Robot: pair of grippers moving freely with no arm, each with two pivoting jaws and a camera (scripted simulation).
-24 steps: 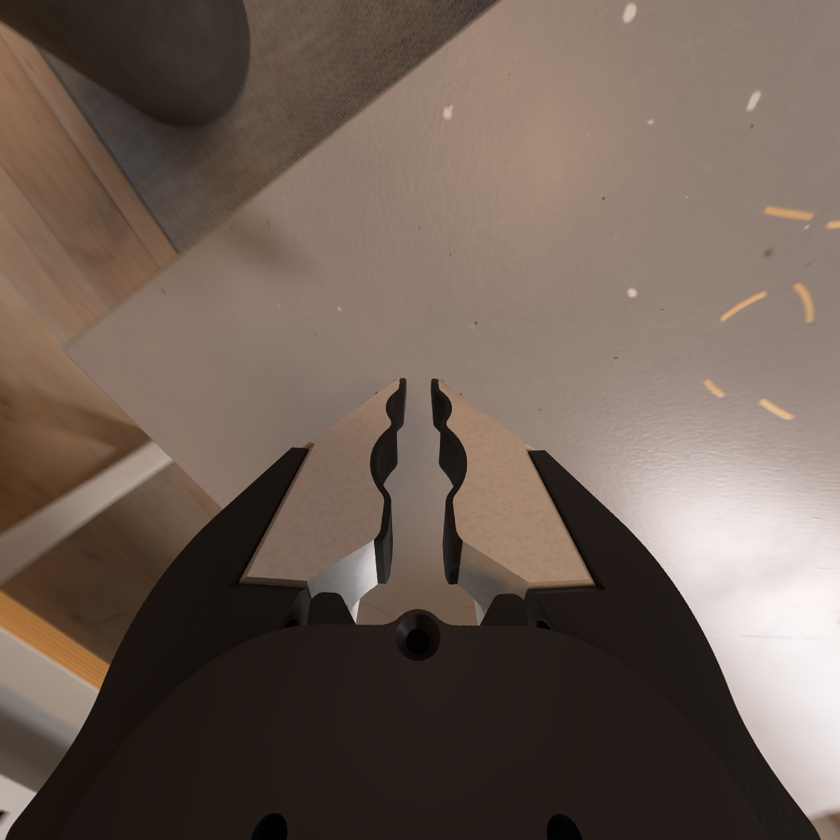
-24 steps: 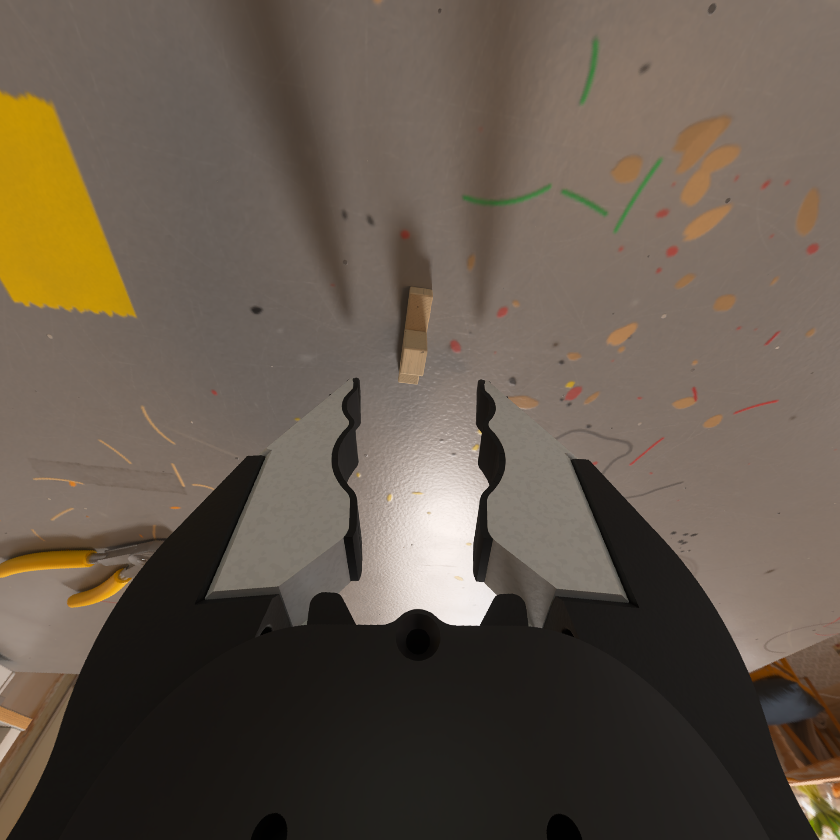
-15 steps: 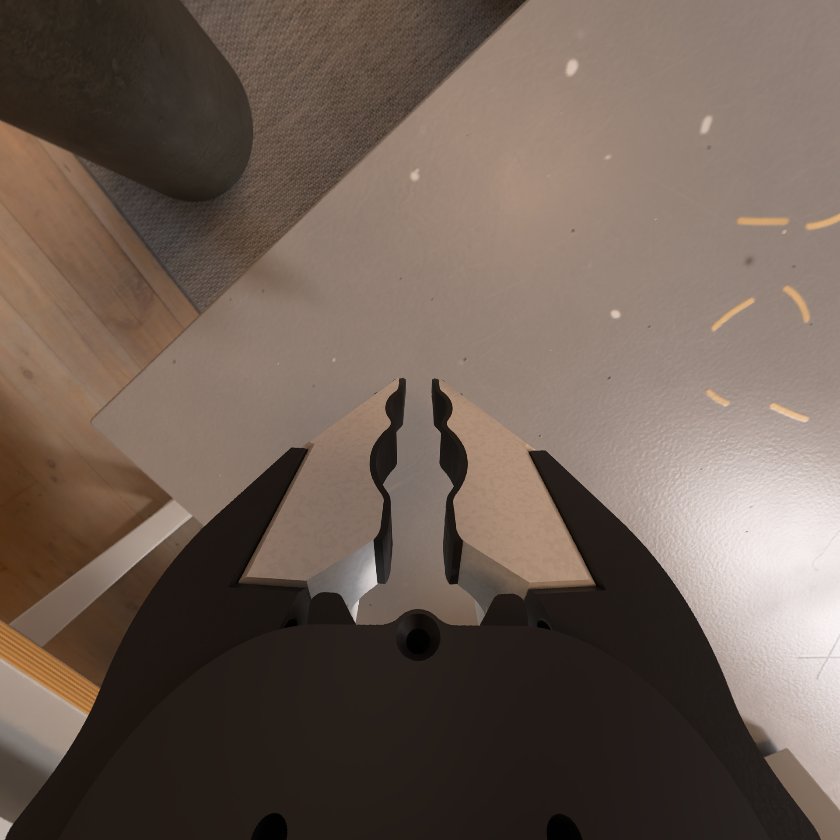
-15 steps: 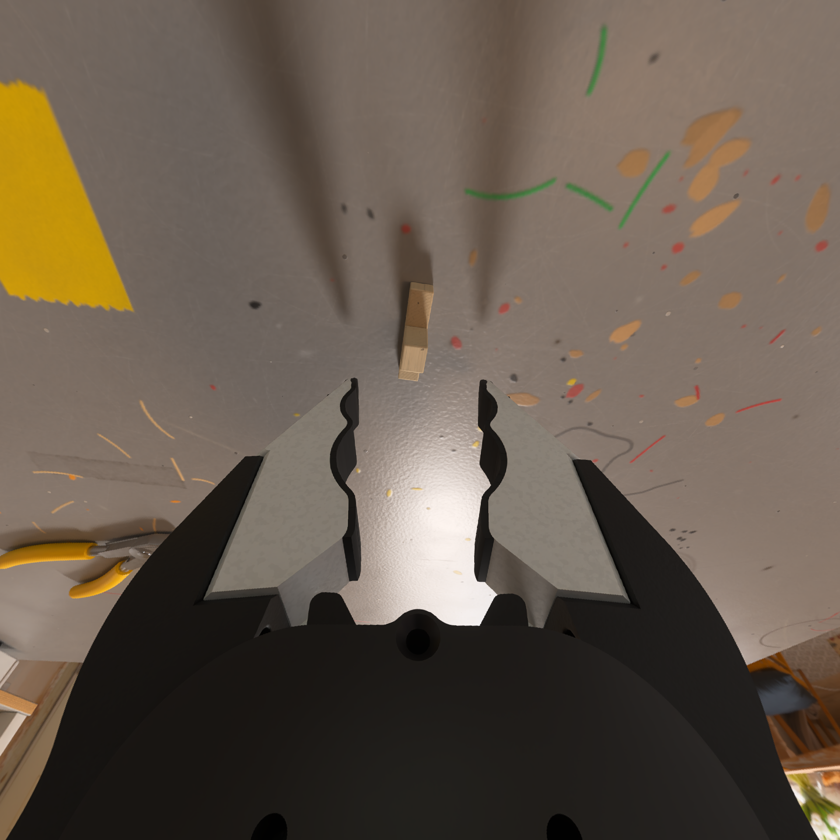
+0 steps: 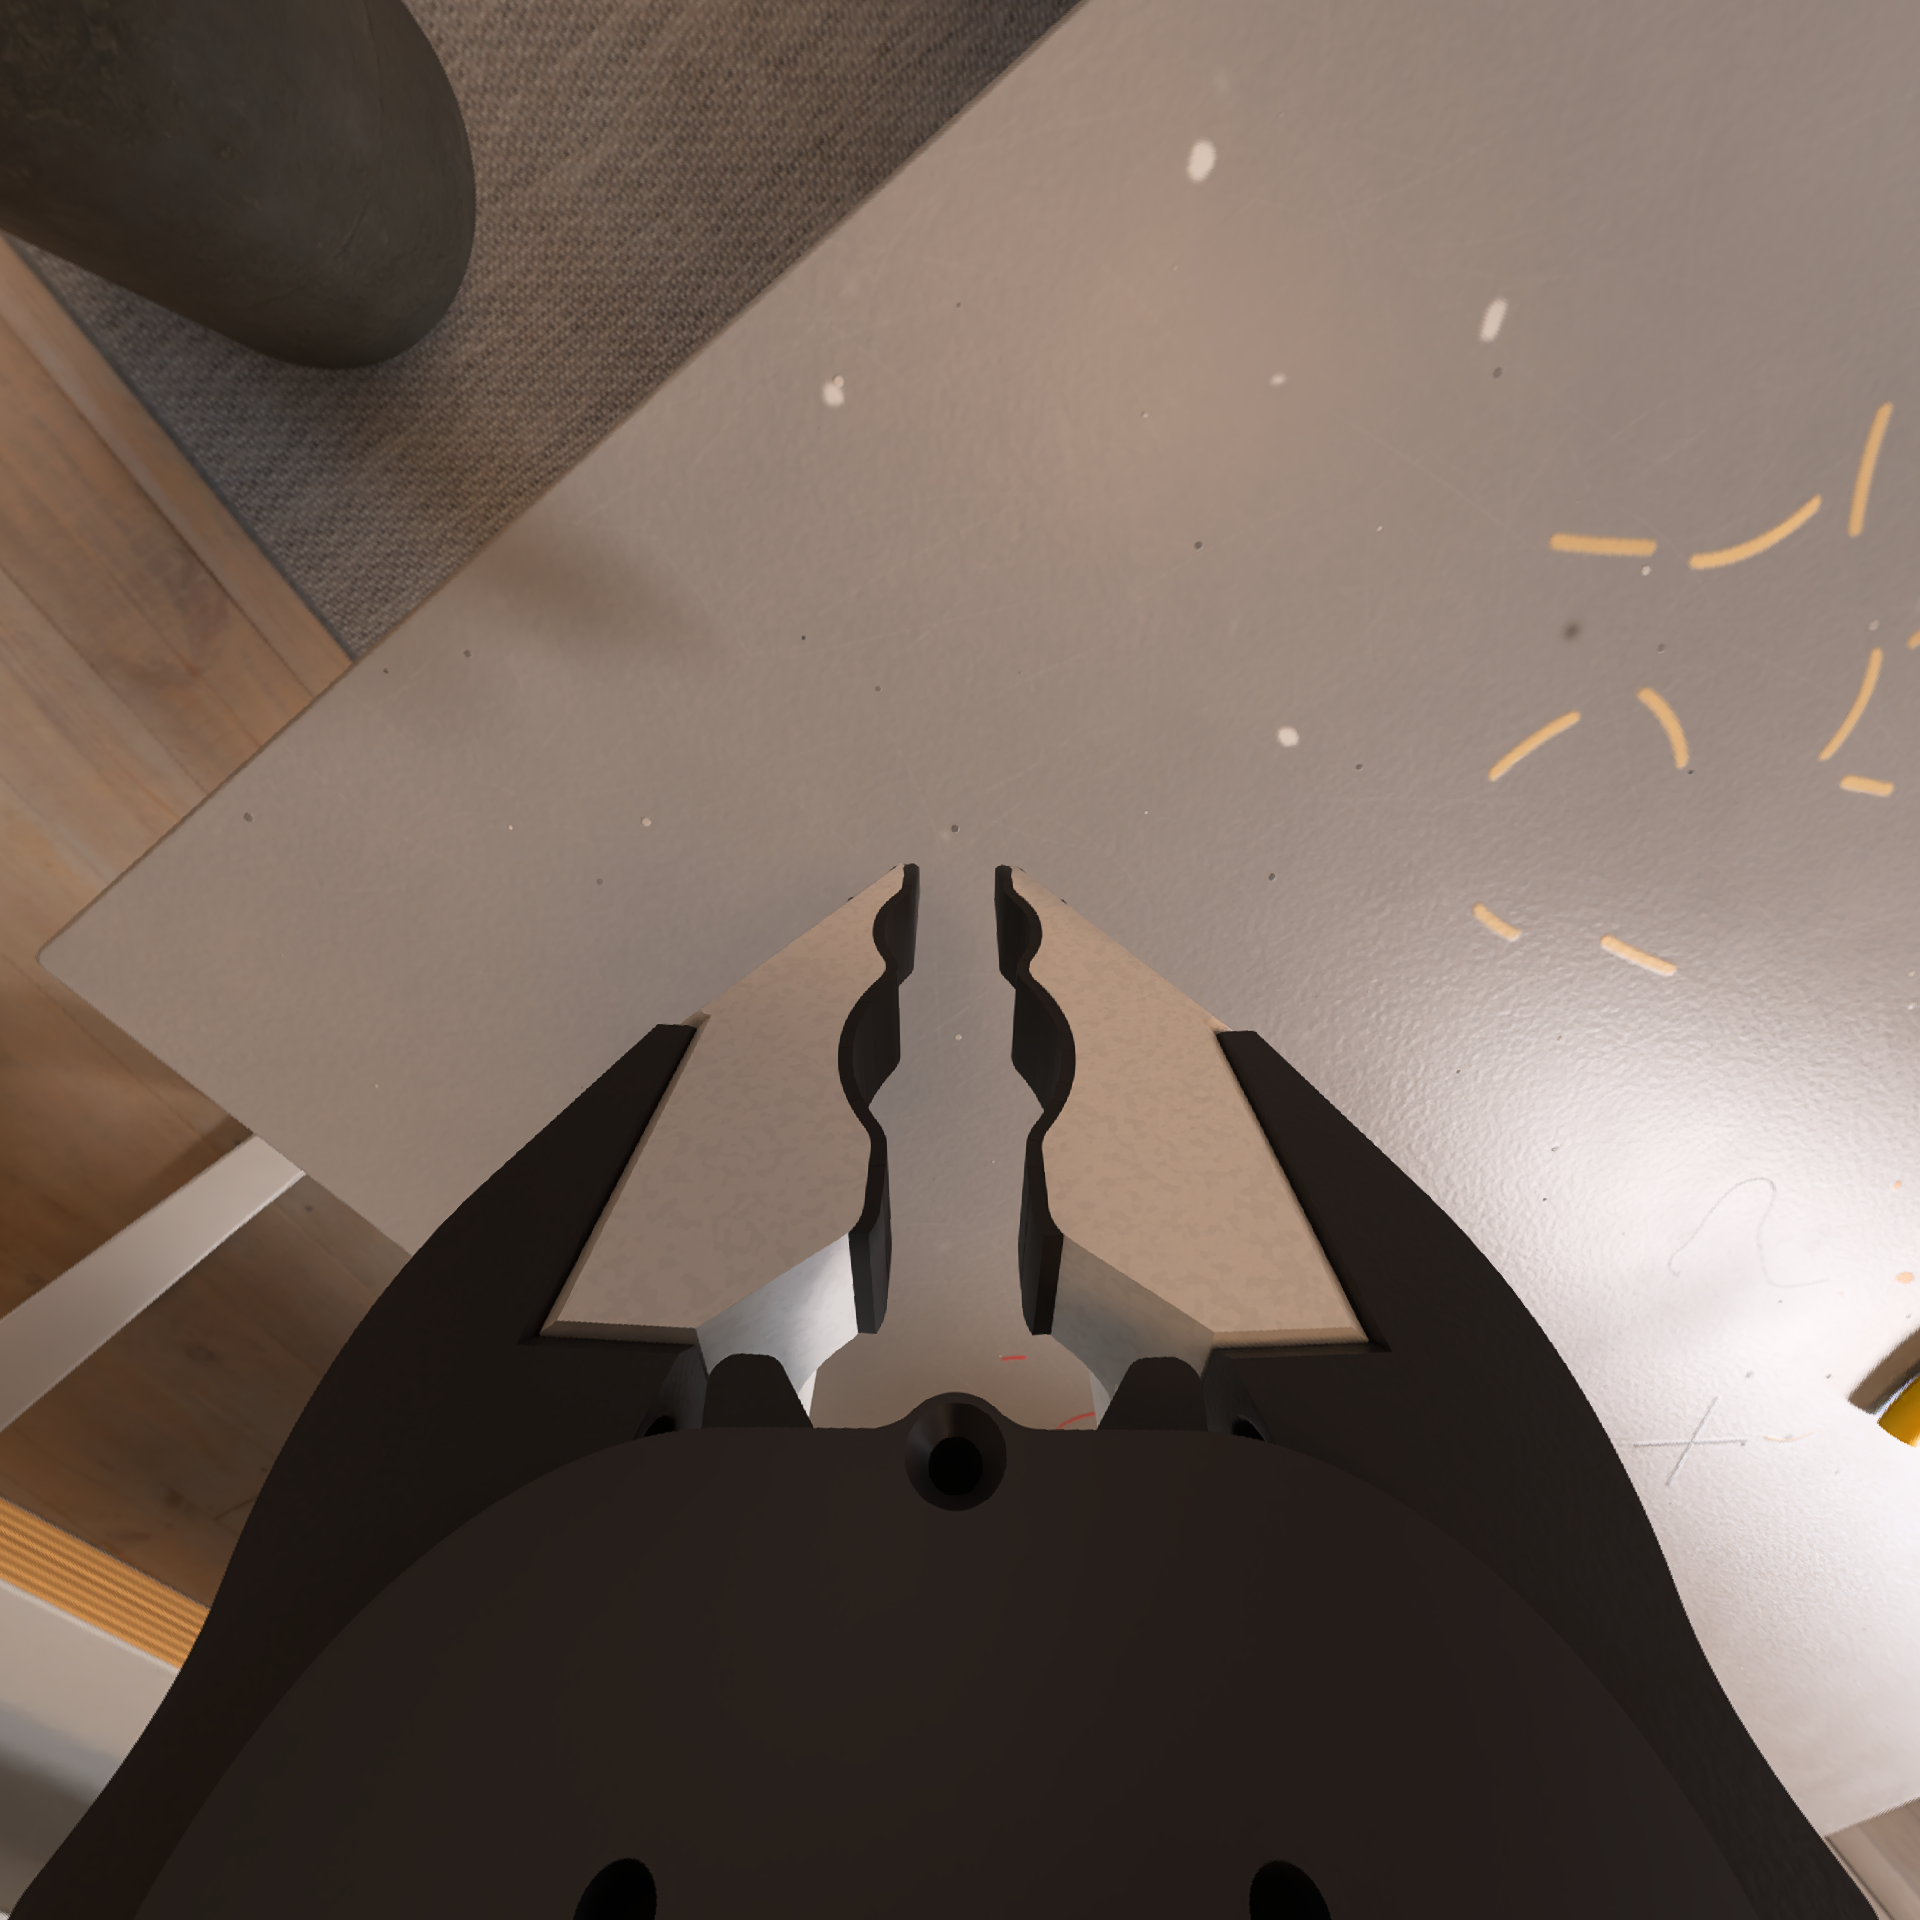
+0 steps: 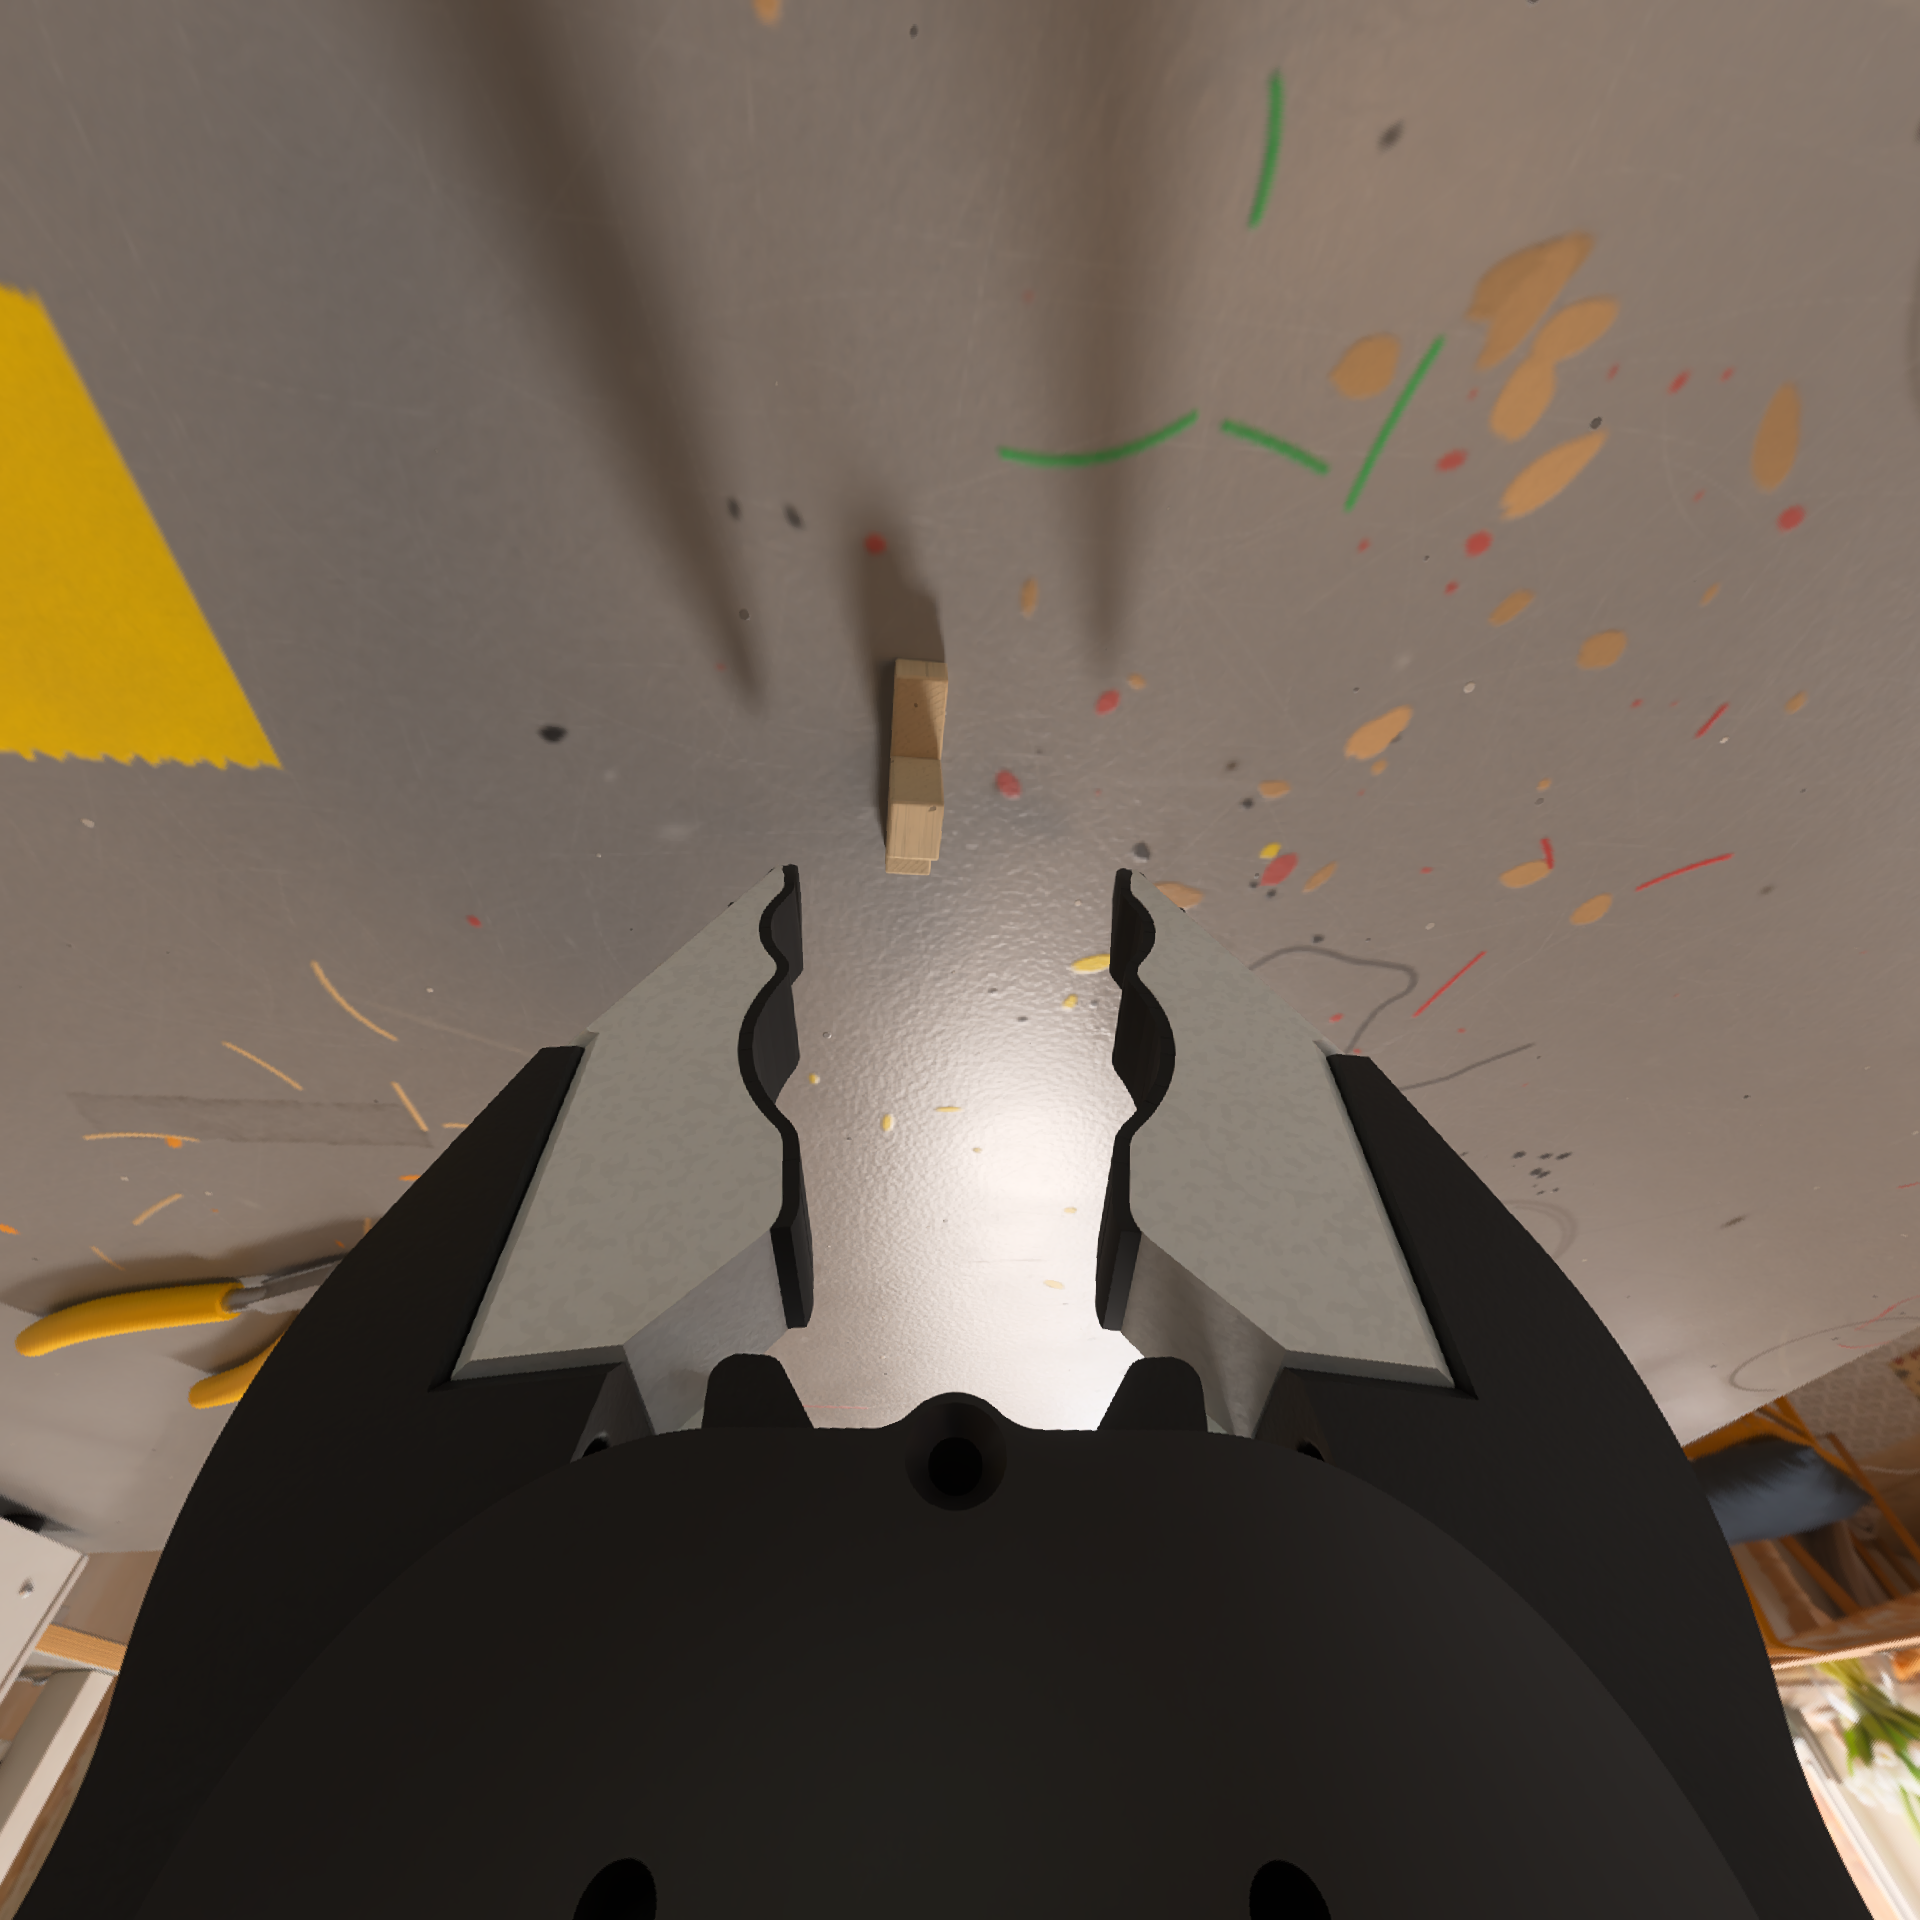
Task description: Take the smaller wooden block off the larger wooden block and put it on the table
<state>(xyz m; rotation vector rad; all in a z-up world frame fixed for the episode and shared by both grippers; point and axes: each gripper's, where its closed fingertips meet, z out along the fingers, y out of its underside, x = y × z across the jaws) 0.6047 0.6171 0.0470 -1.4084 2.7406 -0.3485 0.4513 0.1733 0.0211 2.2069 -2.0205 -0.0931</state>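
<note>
Wooden blocks (image 6: 916, 769) stacked on counter (image 6: 520, 520), smaller block (image 6: 914, 821) on larger block (image 6: 921, 707), just ahead of right gripper (image 6: 956, 883), slightly left of centre, untouched. Right gripper spread wide, empty. Left gripper (image 5: 956, 883) nearly pressed together, narrow gap, empty, over bare counter corner.

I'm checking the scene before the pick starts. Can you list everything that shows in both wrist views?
smaller wooden block: 1, pale wood, on the larger one, ahead of the right gripper
larger wooden block: 1, pale wood, on the table
table: 1, grey, paint-flecked
yellow sheet: 1, far left on the table
pliers: 1, yellow handles, table's near left
rug: 1, grey, on the floor past the table corner
dark rounded object: 1, on the rug
left gripper: 1, black, narrow gap, empty
right gripper: 1, black, open, empty
</note>
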